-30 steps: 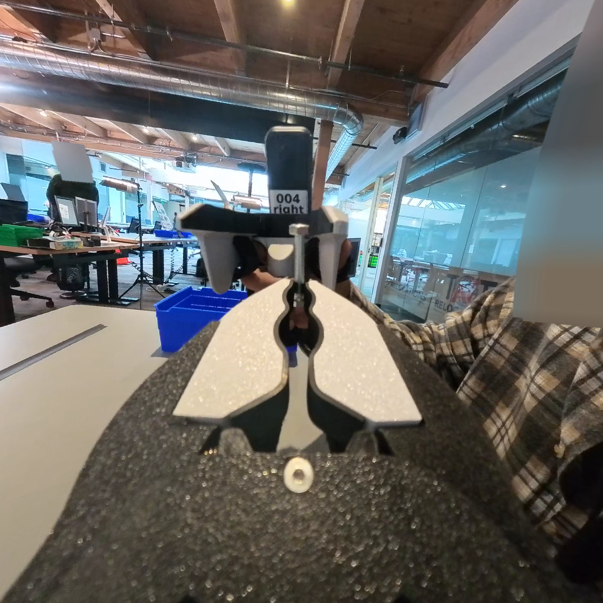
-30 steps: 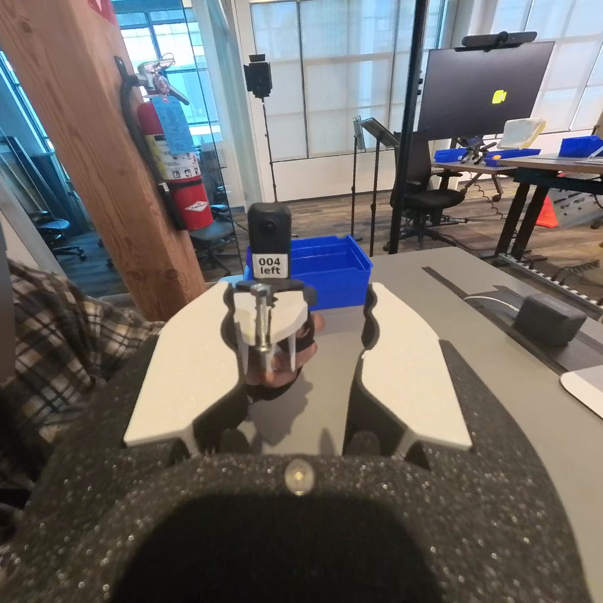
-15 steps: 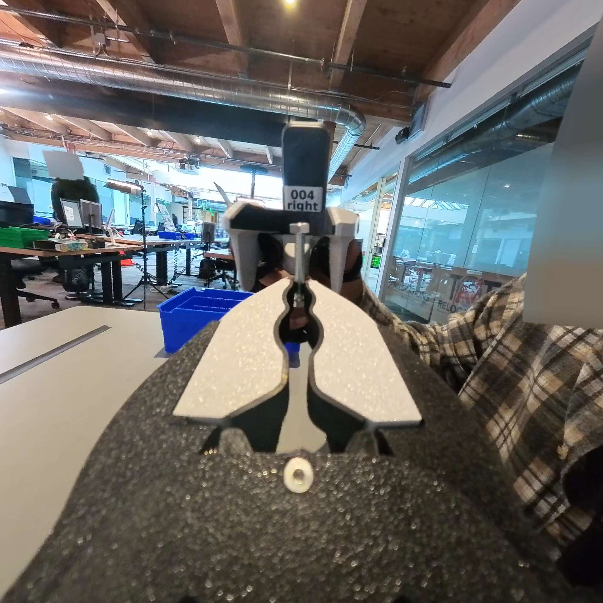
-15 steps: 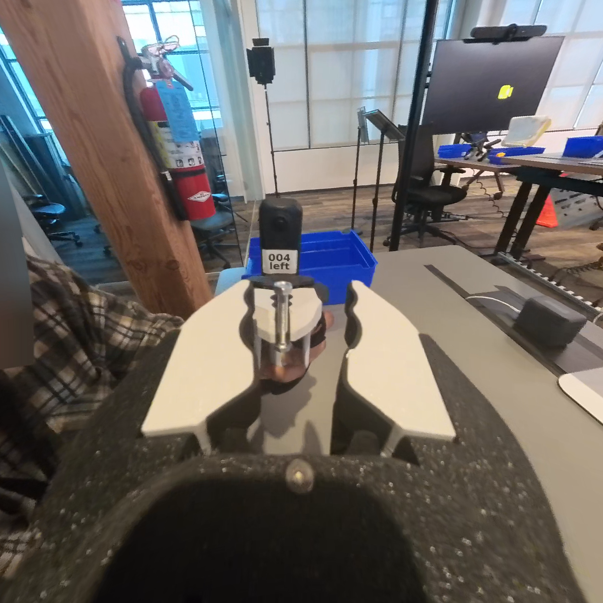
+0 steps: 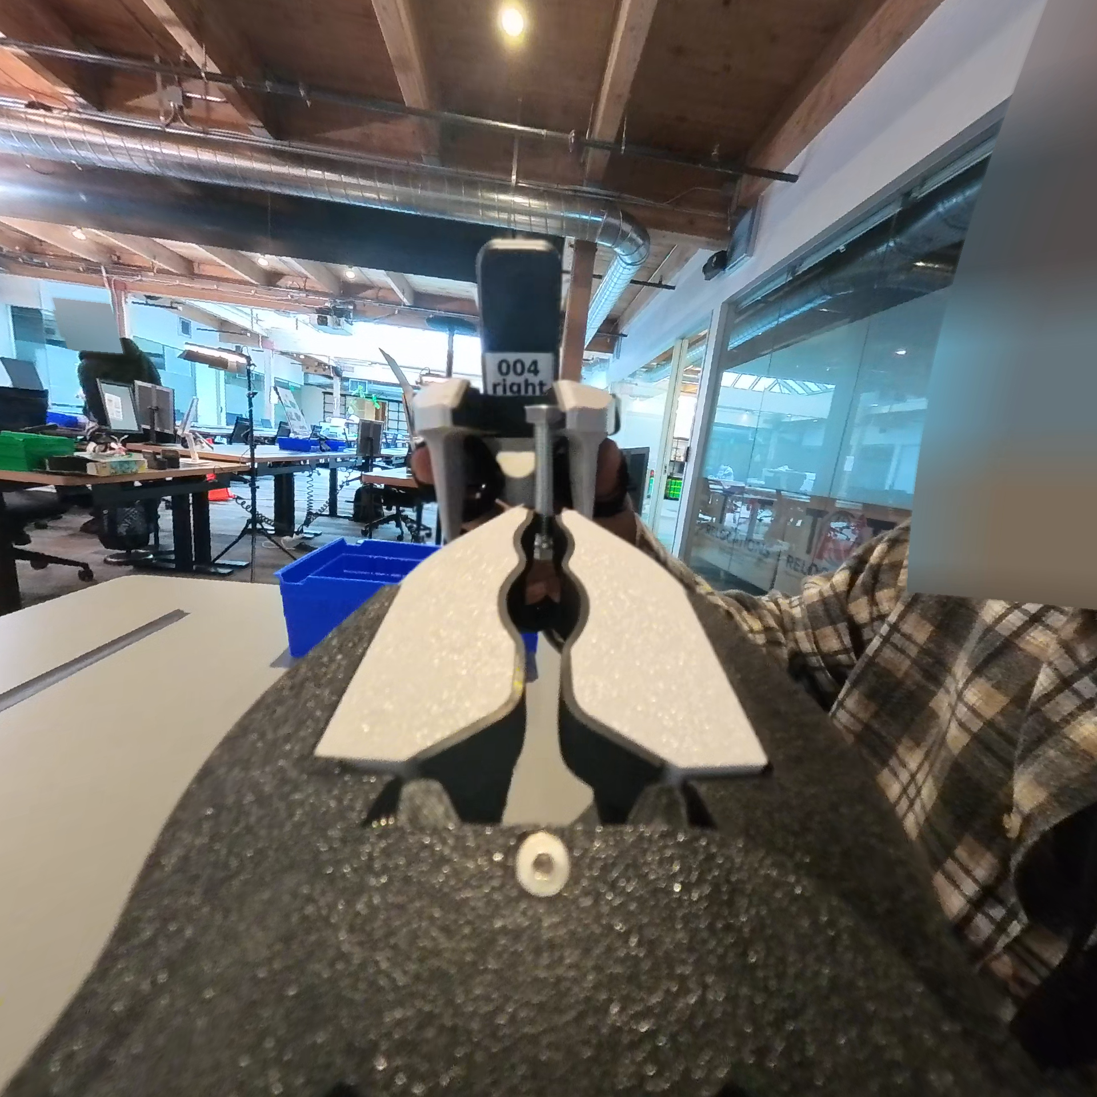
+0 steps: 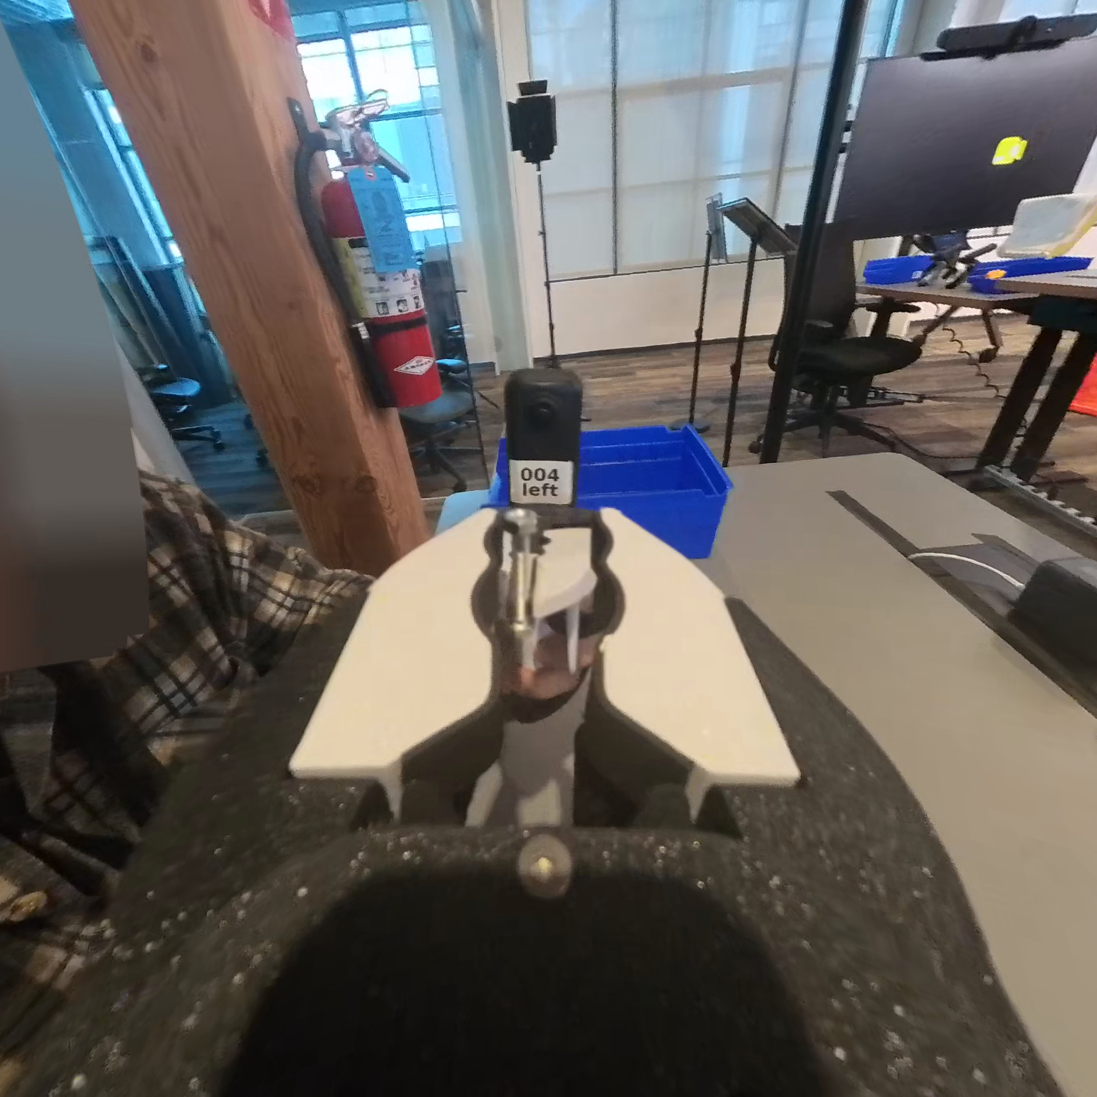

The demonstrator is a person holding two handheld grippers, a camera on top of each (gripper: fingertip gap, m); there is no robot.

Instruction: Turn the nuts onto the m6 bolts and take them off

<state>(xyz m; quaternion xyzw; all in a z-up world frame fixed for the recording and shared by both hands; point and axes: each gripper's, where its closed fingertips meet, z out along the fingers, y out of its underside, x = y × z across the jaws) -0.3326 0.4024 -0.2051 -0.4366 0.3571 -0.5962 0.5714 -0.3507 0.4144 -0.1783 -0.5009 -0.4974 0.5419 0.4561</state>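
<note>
Progress: a nut (image 5: 541, 541) sits on the threads near the lower end of the bolt (image 5: 542, 469), so threading on looks begun or done; how far it has run up the shank is a judgement only.
Left to do: as I judge it, turn the nut further or back it off and free it; any other bolts or nuts are not visible.
Bolt place: upright at centre frame in the left wrist view, head at top, in front of the other gripper.
Left gripper (image 5: 542, 525): nearly together, fingertips clamped on the bolt shank just above the nut.
Right gripper (image 6: 545, 537): part open, white fingers (image 6: 659, 629) flanking the bolt (image 6: 522, 585); the bolt stands close by the left-of-frame finger, contact unclear through blur.
Bin (image 6: 659, 492): blue, behind both grippers on the grey table (image 6: 890, 682), contents hidden.
</note>
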